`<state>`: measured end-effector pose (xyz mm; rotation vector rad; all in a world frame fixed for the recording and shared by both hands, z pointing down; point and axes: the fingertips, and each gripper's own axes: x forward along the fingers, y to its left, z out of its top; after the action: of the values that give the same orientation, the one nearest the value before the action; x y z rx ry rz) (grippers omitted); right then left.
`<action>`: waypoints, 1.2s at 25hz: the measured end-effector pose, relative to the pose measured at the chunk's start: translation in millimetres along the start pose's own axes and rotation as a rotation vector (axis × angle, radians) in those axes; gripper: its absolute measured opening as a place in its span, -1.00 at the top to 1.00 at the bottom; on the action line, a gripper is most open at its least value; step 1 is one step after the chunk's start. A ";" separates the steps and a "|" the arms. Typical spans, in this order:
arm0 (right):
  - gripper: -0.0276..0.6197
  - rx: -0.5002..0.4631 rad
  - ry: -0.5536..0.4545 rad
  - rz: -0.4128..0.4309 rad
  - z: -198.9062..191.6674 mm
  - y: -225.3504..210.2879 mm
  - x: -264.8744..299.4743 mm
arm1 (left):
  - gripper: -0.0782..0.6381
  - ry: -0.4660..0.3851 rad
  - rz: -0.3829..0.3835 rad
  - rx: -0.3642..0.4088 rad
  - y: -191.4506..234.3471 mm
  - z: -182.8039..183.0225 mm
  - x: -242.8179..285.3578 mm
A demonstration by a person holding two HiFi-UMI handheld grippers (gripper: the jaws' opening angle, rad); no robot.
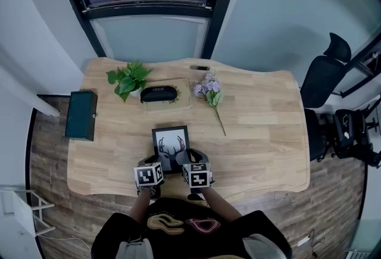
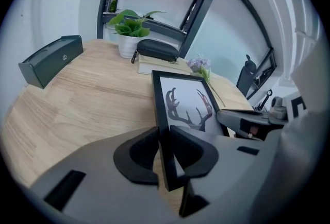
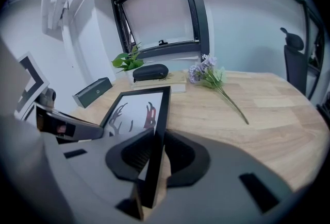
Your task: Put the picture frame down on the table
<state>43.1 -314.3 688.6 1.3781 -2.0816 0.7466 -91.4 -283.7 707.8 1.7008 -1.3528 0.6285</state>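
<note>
Picture frame (image 1: 171, 147) with the antler print is over the near middle of the table (image 1: 262, 133), face up, right in front of the person. The left gripper (image 2: 164, 153) has its jaws pinched on the frame's left edge, and the right gripper (image 3: 154, 153) is clamped the same way on the right edge, so neither tool is spread or empty. From where I stand the picture frame looks tipped, its near end raised in the jaws and its far end low toward the wood. Whether that far end touches the table I cannot tell. I'd judge the job most of the way along: the frame is low and in place, and what is left is to lay the near end flat and let both grips go. As for containers, a white pot (image 2: 127, 45) at the far side holds a leafy plant (image 1: 128, 78). A black glasses case (image 1: 159, 93) sits shut on a pale book (image 2: 154, 67) beside it, and a dark green box (image 1: 81, 115) at the table's left edge is closed, so what either holds is hidden. A flower sprig (image 1: 211, 94) lies loose on the wood, apart from the frame.
</note>
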 end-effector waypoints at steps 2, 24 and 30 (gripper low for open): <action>0.69 0.001 0.003 -0.001 -1.1 -0.8 1.2 | 0.55 0.003 0.003 0.003 0.2 -0.5 1.4; 0.68 0.008 0.065 -0.009 -20.9 -4.0 17.1 | 0.55 0.080 0.018 0.003 7.5 -15.3 21.2; 0.68 0.009 0.076 -0.010 -23.9 -5.2 19.9 | 0.55 0.094 0.016 0.015 8.0 -17.3 25.3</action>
<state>44.2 -312.1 720.0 1.3433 -2.0137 0.7927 -89.7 -282.6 739.4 1.6527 -1.2997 0.7200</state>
